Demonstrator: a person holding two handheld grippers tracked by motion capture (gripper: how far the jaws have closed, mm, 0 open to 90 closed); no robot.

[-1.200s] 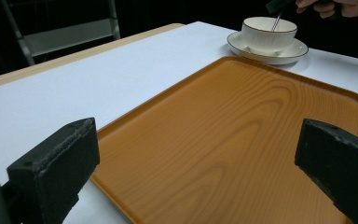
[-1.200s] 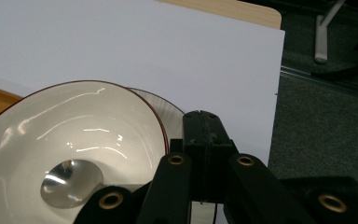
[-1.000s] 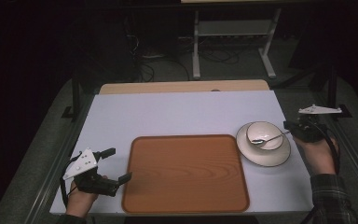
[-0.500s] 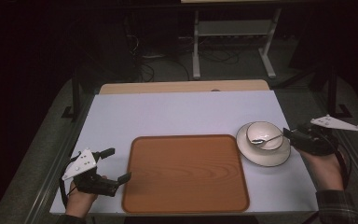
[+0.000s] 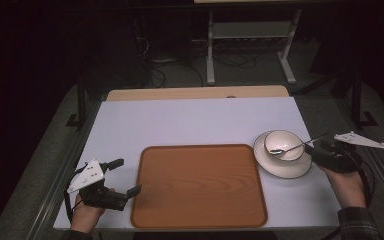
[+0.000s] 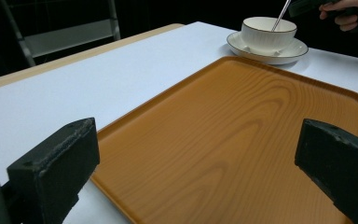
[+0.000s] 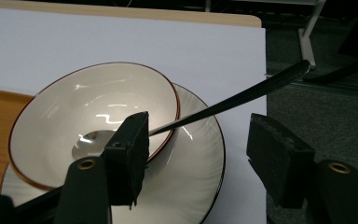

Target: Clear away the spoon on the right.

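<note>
A white bowl (image 5: 283, 145) sits on a white saucer (image 5: 282, 167) at the table's right, with a metal spoon (image 5: 300, 146) resting in it, its handle leaning over the rim to the right. My right gripper (image 5: 320, 147) is just right of the saucer and its jaws have just been opening. In the right gripper view the spoon handle (image 7: 242, 95) rises through the gap between the jaws (image 7: 203, 140), and neither pad touches it. My left gripper (image 5: 126, 176) stands open at the left edge of the brown wooden tray (image 5: 198, 185), holding nothing.
The tray (image 6: 242, 140) takes up the table's near middle, with white tabletop (image 5: 190, 120) behind it. The saucer lies close to the table's right edge. A metal stand (image 5: 250, 35) and cables are on the dark floor beyond the table.
The right gripper has let go of the spoon handle, opened, and drawn back slightly to the right and nearer. The spoon stays in the bowl. The left hand has kept still.
</note>
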